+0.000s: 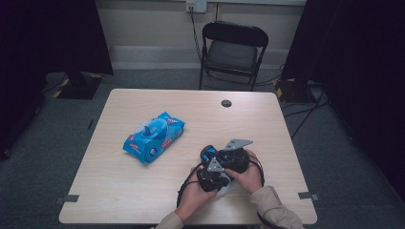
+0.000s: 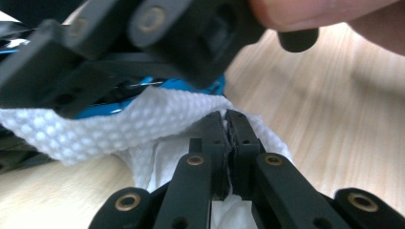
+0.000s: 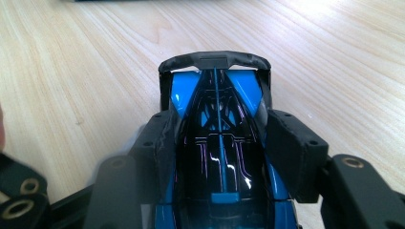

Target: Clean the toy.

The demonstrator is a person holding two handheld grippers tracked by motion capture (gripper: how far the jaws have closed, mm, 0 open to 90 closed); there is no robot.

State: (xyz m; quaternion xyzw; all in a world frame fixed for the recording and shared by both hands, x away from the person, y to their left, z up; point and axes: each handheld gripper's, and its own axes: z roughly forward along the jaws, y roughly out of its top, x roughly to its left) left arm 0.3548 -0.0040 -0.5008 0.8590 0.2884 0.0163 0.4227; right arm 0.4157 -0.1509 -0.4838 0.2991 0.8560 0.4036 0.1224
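While right claw point(image 3: 217, 157) grips toy car point(image 3: 219, 143) — left claw point(image 2: 228, 138) pinches wipe point(image 2: 143, 124).

Wipes pack point(image 1: 154, 137) — folding chair point(image 1: 232, 51) beyond

Lab-like recording room: black curtains point(image 1: 57, 33), lone table point(image 1: 119, 191), folding chair point(image 1: 233, 50), floor cables point(image 1: 305, 112).

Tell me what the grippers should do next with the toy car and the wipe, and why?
Probably rub the white wipe along the blue toy car. The left hand-held gripper is shut on the wipe, which already lies against the car, and the right hand-held gripper clamps the car steady by its sides.
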